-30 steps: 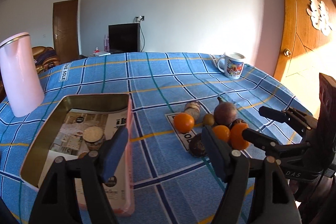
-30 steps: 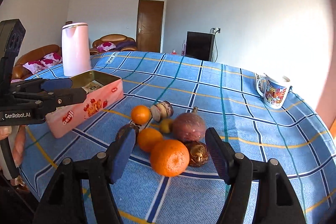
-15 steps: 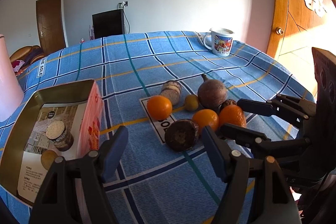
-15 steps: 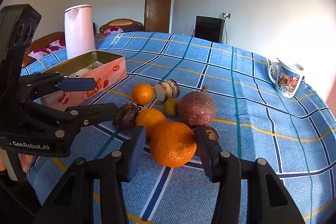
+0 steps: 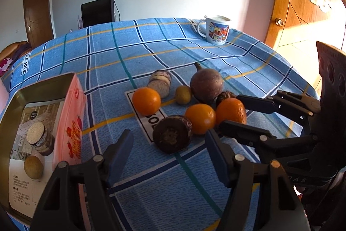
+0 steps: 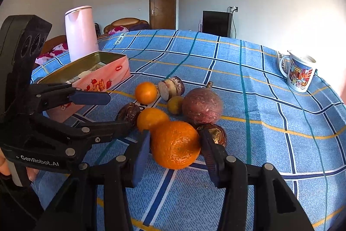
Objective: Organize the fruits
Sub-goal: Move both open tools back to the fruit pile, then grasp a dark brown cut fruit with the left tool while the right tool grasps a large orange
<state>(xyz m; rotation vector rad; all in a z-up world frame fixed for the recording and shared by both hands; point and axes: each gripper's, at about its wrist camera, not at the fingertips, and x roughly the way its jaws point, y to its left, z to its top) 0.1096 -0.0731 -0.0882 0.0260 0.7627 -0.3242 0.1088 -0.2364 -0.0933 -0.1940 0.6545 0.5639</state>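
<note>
A cluster of fruit lies mid-table on the blue checked cloth. My right gripper point(image 6: 175, 152) is shut on the large orange point(image 6: 175, 144), both pads against its sides; the left wrist view shows that same grip point(image 5: 230, 115). My left gripper point(image 5: 168, 156) is closing around a dark brown round fruit point(image 5: 173, 136) that sits between its fingertips, with gaps on both sides. Two smaller oranges point(image 5: 146, 101) point(image 5: 200, 115), a purple stemmed fruit point(image 5: 206, 84), a small yellow fruit point(image 5: 183, 94) and a cut pale piece point(image 5: 160, 82) lie behind.
A pink tin box point(image 5: 71, 122) stands open at the left, holding a cut piece and a round brownish fruit over a leaflet. A printed mug point(image 5: 216, 28) stands at the far right edge. A pink kettle point(image 6: 80, 33) stands behind the tin. A wooden door is at the right.
My left gripper swung from over the tin to the fruit cluster and lowered toward the dark fruit, its jaws narrowing. The right jaws closed onto the large orange.
</note>
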